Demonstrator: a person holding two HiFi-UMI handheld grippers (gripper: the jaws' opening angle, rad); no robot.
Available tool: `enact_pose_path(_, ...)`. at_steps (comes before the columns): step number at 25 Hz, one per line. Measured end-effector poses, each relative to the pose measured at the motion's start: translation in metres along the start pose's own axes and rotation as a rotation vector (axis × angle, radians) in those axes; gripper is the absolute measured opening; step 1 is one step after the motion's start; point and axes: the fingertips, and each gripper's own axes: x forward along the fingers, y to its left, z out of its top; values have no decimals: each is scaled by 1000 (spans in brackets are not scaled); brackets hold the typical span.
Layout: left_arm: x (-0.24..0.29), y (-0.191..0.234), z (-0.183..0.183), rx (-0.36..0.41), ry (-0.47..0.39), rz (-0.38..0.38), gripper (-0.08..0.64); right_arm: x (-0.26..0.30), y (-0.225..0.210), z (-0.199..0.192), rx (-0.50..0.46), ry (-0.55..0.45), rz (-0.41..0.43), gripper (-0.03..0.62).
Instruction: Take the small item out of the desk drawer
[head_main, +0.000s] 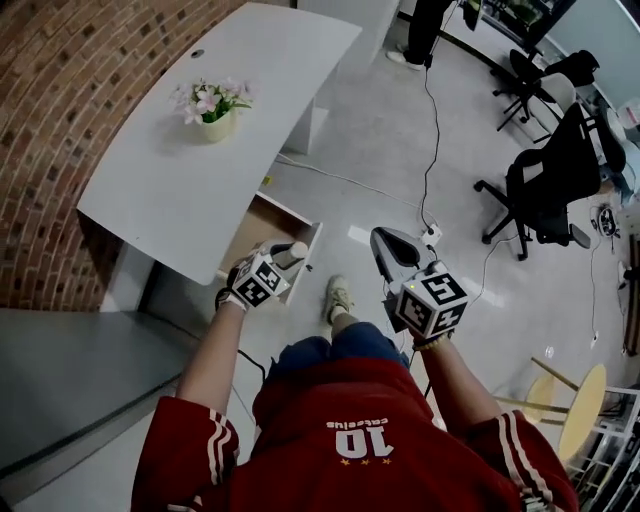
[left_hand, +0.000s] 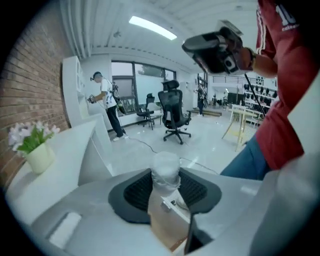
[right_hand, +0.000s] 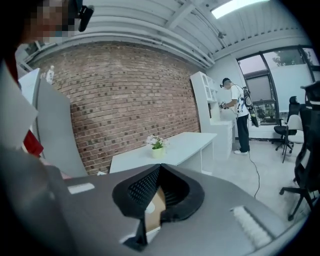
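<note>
Left gripper (head_main: 283, 258) fingers grasping small whitish item (left_hand: 165, 170), holding it clear above open drawer (head_main: 262, 226) at near tabletop (head_main: 170, 190) edge. Right gripper (right_hand: 159, 171) fingers closed, empty, hanging farther right.

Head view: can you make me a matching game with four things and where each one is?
Things
1. flowers
2. drawer
3. small white item
4. office chair

Places
A. on the floor, at the right of the view
B. between the fingers of the left gripper
C. on top of the desk
D. pulled open under the desk

Pairs: 1-C, 2-D, 3-B, 4-A
</note>
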Motion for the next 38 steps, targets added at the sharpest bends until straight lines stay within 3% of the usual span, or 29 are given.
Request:
enact_pose_path(7,-138,-54,66,-76,-201,107,163,-58,91,14,-24,-39,74,2)
enact_pose_path(12,-219,-73,109,-198,-325,160,163,-92,134,33,-51,-57,113,2)
enact_pose_path(16,-270,-91,147,-173,-405,210,163,-116,147,55,-104,-94,109,2)
enact_pose_path(23,-341,-100,200,-233,-513,366,163,-144,153,85,-124,-186,98,2)
enact_pose_path(29,-371,-107,206,-281,-489,541,164,-194,116,86,-95,-213,-25,2)
enact_pose_path(34,-373,-130,212,-303,-478,600,164,-236,94,83,-93,-267,-72,2)
enact_pose_path(38,-374,-148,226,-312,-517,609,164,-260,88,78,-93,-284,-87,0)
